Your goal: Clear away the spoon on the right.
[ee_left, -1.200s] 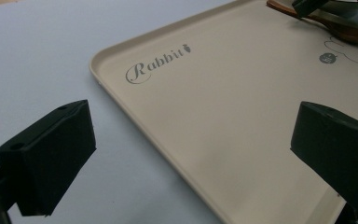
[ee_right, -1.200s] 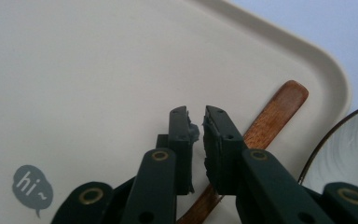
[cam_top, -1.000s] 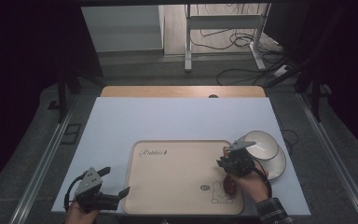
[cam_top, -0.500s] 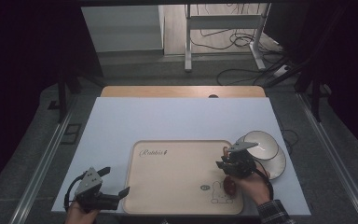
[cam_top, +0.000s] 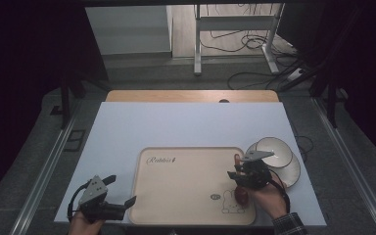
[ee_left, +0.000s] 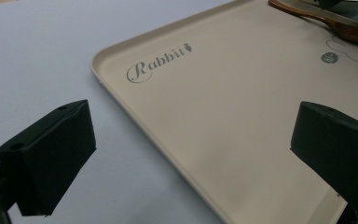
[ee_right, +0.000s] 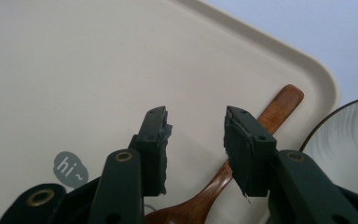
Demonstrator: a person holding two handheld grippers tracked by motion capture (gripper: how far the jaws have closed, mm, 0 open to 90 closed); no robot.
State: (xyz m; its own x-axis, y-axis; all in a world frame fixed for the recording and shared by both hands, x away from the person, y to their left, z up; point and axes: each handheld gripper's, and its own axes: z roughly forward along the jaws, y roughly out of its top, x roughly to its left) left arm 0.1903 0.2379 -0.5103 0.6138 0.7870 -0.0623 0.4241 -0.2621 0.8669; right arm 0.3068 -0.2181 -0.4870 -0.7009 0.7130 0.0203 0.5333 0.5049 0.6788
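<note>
A beige tray [cam_top: 186, 181] printed "Rabbit" lies on the white table. Along its right edge rests a wooden spoon [cam_top: 236, 159], with its bowl toward the person. My right gripper [cam_top: 240, 177] hovers just over the spoon. In the right gripper view its jaws [ee_right: 196, 130] have just been opening. The spoon handle [ee_right: 279, 107] runs under the right jaw, and the pads do not press on it. My left gripper [cam_top: 121, 190] stands wide open at the tray's near left corner. Its jaws [ee_left: 191, 140] frame bare tray [ee_left: 223, 107], and the spoon [ee_left: 335, 25] lies far off.
Two white plates [cam_top: 274, 152] overlap on the table just right of the tray, close behind my right gripper; one rim [ee_right: 345, 135] shows beside the spoon handle. A wooden board [cam_top: 191, 96] borders the table's far edge.
The right hand has shifted only slightly above the spoon. The left hand and the tray have stayed where they were.
</note>
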